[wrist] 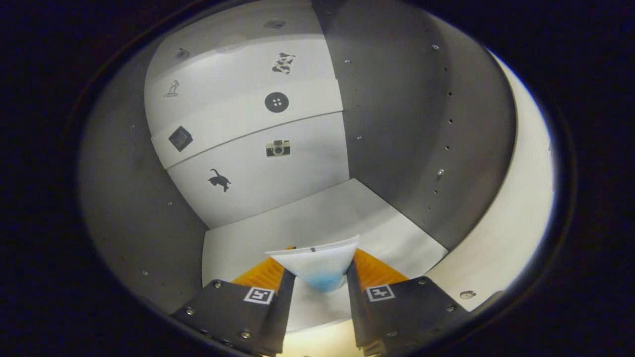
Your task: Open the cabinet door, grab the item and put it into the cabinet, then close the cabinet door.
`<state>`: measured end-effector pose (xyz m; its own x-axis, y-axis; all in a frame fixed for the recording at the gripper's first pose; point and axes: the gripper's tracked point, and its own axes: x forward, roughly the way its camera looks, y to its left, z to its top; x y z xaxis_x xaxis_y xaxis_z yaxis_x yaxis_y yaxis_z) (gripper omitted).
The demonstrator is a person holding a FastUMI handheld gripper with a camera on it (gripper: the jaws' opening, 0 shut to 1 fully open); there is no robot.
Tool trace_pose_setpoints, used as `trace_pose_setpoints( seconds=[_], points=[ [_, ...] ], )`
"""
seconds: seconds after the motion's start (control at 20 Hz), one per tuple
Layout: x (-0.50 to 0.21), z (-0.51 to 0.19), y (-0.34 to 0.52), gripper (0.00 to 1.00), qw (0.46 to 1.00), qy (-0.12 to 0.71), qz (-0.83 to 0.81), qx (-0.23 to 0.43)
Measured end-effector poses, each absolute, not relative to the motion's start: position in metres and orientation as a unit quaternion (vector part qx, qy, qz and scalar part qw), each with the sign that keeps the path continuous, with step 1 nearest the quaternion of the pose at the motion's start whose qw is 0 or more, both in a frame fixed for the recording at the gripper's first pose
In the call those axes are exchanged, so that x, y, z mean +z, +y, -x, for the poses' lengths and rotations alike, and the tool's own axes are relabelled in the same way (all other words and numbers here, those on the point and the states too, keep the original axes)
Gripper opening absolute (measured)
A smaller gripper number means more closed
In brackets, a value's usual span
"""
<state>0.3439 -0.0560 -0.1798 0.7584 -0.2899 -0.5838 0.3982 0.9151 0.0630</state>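
While the gripper (pixel 320 270) reached inside the open cabinet (pixel 397 124), its fingers (pixel 369 272) were clenched on a small white item (pixel 317 258) with a blue lower end, one finger on each side. The item hung above the white cabinet floor (pixel 322 218). Beyond it, the back wall (pixel 297 168) carried small stickers (a cat (pixel 219 179), a camera (pixel 278 148), a button (pixel 277 102)).

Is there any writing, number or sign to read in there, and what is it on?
No words or numbers can be read.
Back wall of the cabinet: picture stickers only, a cat, camera, button, dark square, cow-like patches and a faint figure.
Tool: two square black-and-white coded markers, no letters.
White item between the tool's fingers: a tiny dark mark, too small to read.
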Motion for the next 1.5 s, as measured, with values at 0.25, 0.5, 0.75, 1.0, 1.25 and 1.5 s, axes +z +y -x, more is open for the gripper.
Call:
trace_pose_setpoints(
  seconds=[0.25,0.5,0.75,1.0,1.25,1.5],
  points=[
    [-0.152,-0.358,-0.044,0.83,0.953,0.235,-0.120,-0.152],
    [-0.120,-0.357,-0.033,0.93,0.970,0.170,-0.127,-0.115],
    [-0.090,-0.326,-0.030,0.93,0.982,0.120,-0.095,-0.107],
    [-0.058,-0.267,-0.043,0.93,0.986,0.076,-0.046,-0.142],
    [-0.021,-0.196,-0.050,0.93,0.986,0.020,-0.012,-0.168],
    [0.008,-0.129,-0.063,0.93,0.981,-0.024,-0.002,-0.191]
  ],
)
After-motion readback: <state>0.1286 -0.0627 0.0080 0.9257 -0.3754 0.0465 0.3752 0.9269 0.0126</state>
